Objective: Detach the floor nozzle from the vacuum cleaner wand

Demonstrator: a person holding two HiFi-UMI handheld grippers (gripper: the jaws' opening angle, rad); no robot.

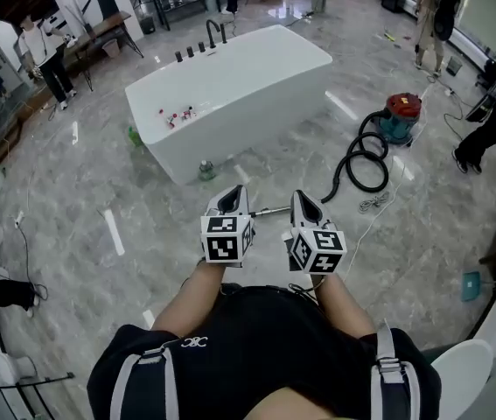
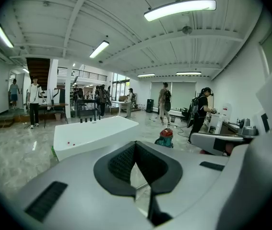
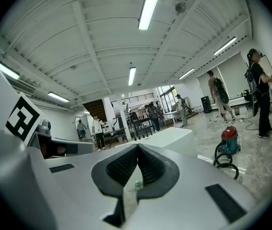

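Note:
The vacuum's red-topped canister (image 1: 402,112) stands on the marble floor at the right. Its black hose (image 1: 366,160) coils toward me. A short stretch of silver wand (image 1: 269,210) shows on the floor between my two grippers; the floor nozzle I cannot make out. My left gripper (image 1: 234,195) and right gripper (image 1: 302,198) are held side by side in front of my chest, both shut and empty. In the left gripper view the shut left gripper (image 2: 136,143) points toward the canister (image 2: 165,137). The right gripper view shows the shut right gripper (image 3: 137,146), with canister (image 3: 229,138) and hose (image 3: 224,162) to its right.
A white bathtub (image 1: 230,86) stands ahead on the floor, a green-capped bottle (image 1: 206,171) at its near corner. A small chain (image 1: 374,202) lies by the hose. People stand at the room's far side and right; tables line the back wall.

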